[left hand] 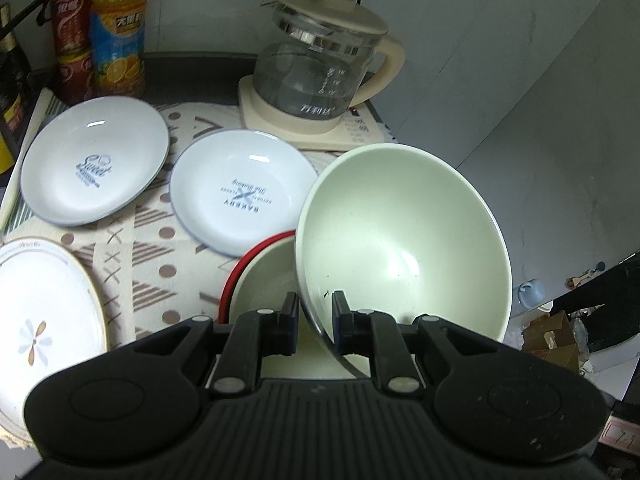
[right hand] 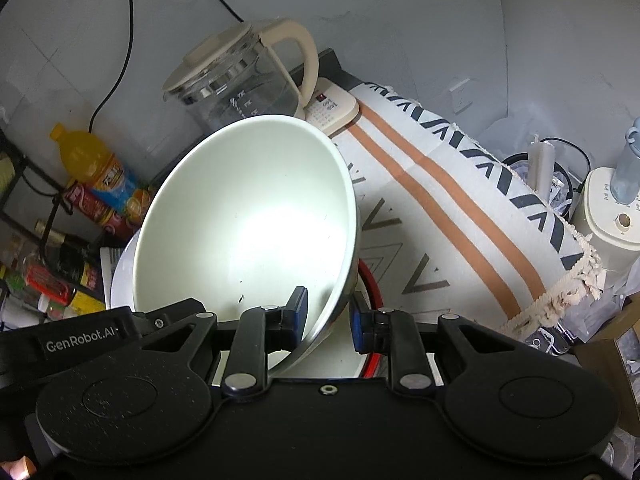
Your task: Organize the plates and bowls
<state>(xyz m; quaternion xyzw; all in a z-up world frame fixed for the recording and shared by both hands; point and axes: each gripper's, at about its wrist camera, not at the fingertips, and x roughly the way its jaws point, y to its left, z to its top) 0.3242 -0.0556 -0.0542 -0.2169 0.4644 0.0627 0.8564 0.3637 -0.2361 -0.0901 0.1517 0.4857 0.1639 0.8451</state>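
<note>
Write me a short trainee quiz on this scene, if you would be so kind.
1. True or false: the left gripper is shut on the rim of the pale green bowl.
2. What stands behind that bowl? A: glass kettle; B: toaster; C: frying pan.
3. What colour is the outer rim of the lower bowl?
Key: 1 true; 2 A; 3 red.

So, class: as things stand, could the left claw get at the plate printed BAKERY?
Probably not yet. The left claw is shut on the rim of the pale green bowl, so it is occupied, though the BAKERY plate lies uncovered on the cloth just beyond.
</note>
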